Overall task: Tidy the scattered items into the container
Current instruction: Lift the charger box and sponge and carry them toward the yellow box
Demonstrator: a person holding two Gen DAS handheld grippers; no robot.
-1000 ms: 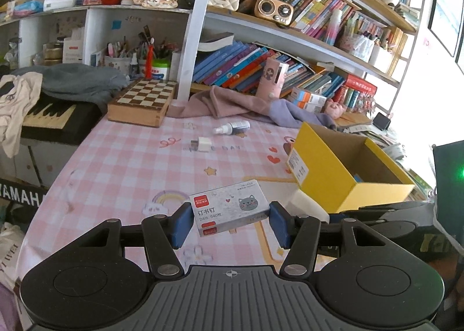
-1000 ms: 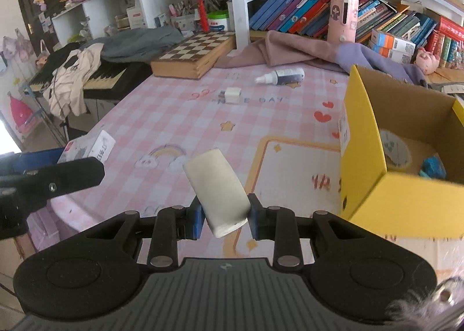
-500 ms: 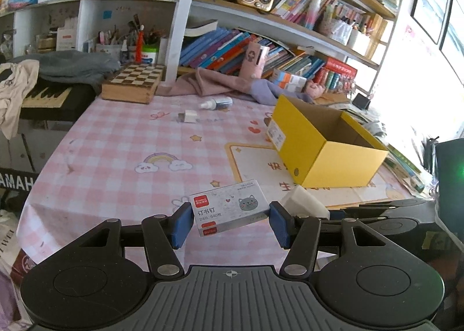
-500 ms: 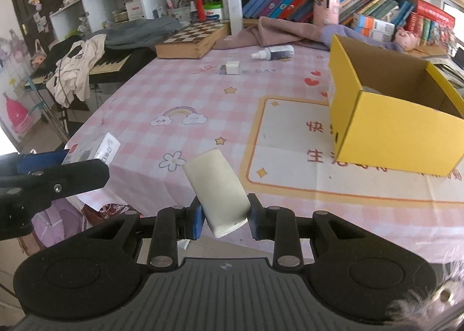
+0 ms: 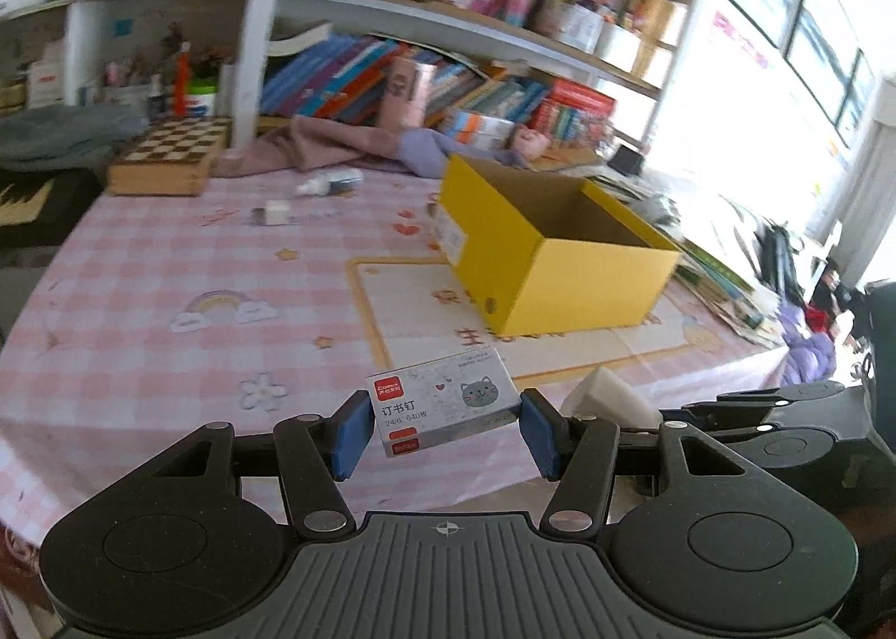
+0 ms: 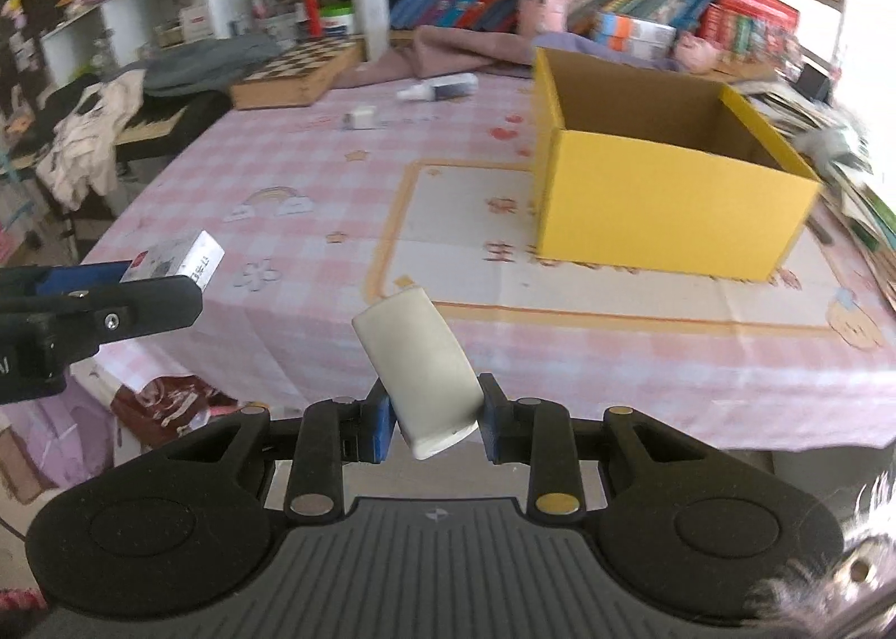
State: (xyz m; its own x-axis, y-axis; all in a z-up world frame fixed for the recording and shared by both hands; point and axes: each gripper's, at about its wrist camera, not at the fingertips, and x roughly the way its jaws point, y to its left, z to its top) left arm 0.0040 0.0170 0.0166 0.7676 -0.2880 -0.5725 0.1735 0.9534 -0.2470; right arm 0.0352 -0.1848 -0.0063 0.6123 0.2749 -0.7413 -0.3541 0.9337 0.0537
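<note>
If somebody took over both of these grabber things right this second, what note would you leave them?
Left gripper: shut on the staple box, off the table's near edge.
Right gripper: shut on the white eraser, also off the table.
Yellow box: open, on the pink tablecloth; its contents are hidden.
Left: drop both held items in, then fetch the small bottle and white cube from the far side.

Yellow box (image 6: 661,202) interior floor hidden — shelves blurred.
</note>
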